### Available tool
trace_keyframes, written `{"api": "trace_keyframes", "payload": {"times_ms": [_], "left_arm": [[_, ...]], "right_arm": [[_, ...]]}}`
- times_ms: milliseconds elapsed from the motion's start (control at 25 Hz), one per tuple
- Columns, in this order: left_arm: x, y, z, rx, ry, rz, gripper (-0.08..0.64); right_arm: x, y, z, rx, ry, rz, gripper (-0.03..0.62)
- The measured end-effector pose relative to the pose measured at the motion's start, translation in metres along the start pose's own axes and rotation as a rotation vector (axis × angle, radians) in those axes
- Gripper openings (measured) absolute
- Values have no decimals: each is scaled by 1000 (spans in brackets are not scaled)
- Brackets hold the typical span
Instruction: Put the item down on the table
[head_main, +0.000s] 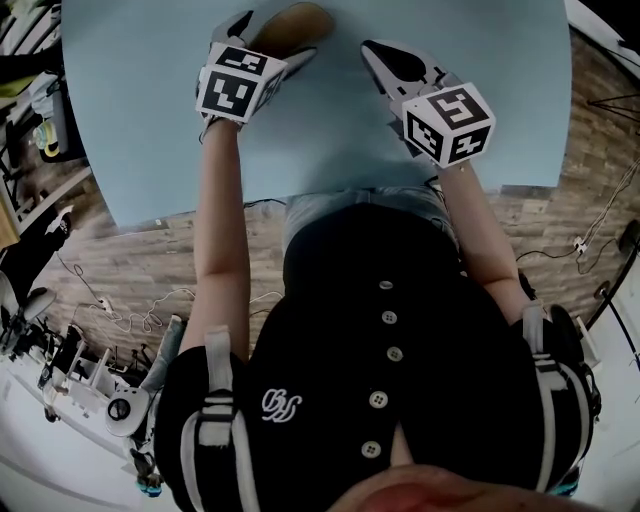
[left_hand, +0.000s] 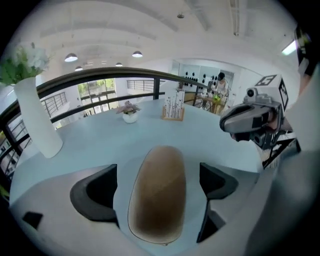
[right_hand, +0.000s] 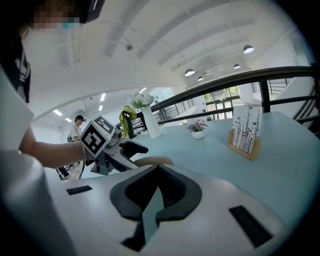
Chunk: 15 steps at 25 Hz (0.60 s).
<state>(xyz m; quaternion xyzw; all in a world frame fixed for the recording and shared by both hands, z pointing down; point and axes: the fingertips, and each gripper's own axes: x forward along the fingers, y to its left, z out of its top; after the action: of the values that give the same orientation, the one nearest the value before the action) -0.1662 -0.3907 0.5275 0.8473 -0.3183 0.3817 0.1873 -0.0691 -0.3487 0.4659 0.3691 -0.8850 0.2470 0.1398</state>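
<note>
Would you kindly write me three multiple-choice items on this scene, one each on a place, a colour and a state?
1. Where does the brown item lie?
A) on the table, between the left gripper's jaws
B) on the floor
C) on a chair

2. What colour is the table?
A) red
B) pale blue
C) black

3. How do the right gripper's jaws stand?
A) wide apart
B) shut on the item
C) together, empty

Answers:
1 A: the left gripper view shows it flat on the top, with gaps to both jaws.
2 B: the head view shows a pale blue top.
3 C: the right gripper view shows the jaws meeting on nothing.
</note>
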Motion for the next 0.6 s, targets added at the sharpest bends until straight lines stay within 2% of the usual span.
{"api": "trace_keyframes", "payload": {"times_ms": [160,360,600], "left_arm": [[-28,4,18,-84,-123,36,505],[-70,6,36,-181,-292,48,437],[-110,-15,48,-211,-415,44,399]], "right_arm": [[-4,8,8,-12,-28,-2,11],[-7,21,17,-25,-57,-5,11],[-26,30,29,-52,-99,-21,11]]}}
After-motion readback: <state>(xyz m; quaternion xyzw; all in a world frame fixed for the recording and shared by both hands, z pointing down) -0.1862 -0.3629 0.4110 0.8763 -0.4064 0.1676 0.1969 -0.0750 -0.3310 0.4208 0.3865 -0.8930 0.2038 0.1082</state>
